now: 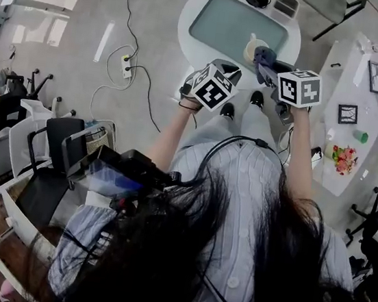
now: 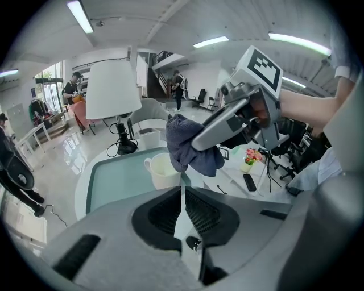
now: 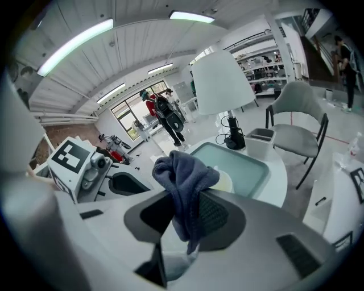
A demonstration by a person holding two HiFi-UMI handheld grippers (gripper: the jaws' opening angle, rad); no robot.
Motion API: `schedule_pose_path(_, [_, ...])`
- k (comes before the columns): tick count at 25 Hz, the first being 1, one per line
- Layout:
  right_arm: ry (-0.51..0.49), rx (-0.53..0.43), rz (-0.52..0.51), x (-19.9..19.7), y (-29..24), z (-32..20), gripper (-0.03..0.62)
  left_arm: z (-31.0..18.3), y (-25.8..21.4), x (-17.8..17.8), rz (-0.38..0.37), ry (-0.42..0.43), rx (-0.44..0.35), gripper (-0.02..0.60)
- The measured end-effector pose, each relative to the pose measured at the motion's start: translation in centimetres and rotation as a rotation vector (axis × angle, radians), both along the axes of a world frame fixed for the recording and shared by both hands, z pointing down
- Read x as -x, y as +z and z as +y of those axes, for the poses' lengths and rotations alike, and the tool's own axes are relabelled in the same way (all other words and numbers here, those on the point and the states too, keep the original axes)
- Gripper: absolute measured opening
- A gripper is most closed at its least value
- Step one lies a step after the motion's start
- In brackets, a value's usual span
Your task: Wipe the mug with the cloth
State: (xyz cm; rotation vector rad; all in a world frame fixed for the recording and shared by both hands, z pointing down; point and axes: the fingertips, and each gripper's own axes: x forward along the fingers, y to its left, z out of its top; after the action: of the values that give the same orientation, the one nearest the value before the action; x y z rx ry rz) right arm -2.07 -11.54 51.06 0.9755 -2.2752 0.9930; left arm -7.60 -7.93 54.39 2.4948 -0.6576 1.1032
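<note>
The round white counter with its teal inset fills the top of my head view. My left tongs have their jaws pressed together with nothing between them, and they are held short of the counter's 6 o'clock edge. My right tongs are clamped on the blue cloth, which bunches above the jaws and dangles below them. The white mug stands upright on the inset toward 4 o'clock, at 11 o'clock from the left tongs' tips. The cloth hangs at the mug's 1 o'clock, over its rim; I cannot tell whether they touch.
</note>
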Motion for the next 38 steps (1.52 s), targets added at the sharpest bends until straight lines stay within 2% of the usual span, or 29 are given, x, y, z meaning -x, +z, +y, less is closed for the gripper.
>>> schedule_pose_path(5, [0.049,0.011,-0.013,0.2,-0.1,3.0,0.117,1.8,0.4,0.7,0.016,-0.034,0.039,0.035])
schedule_pose_path(9, [0.060,0.020,-0.017,-0.1,0.0,5.2,0.117,3.0,0.6,0.3,0.062,-0.080,0.081,0.035])
schedule_pose_path(20, [0.073,0.003,-0.027,-4.0,-0.4,9.7,0.117,5.3,-1.2,-3.6,0.060,-0.114,0.050,0.035])
schedule_pose_path(25, [0.024,-0.009,-0.042,-5.8,-0.6,14.0,0.117,8.7,-2.1,-5.5,0.083,-0.219,0.045,0.035])
schedule_pose_path(33, [-0.048,-0.019,-0.064,-7.7,-0.6,21.7,0.117,15.9,-2.9,-5.5,0.116,-0.408,0.046,0.035])
schedule_pose_path(38, [-0.066,-0.010,-0.085,-8.6,-0.4,26.1,0.117,21.1,-2.9,-6.4,0.129,-0.454,0.066,0.035])
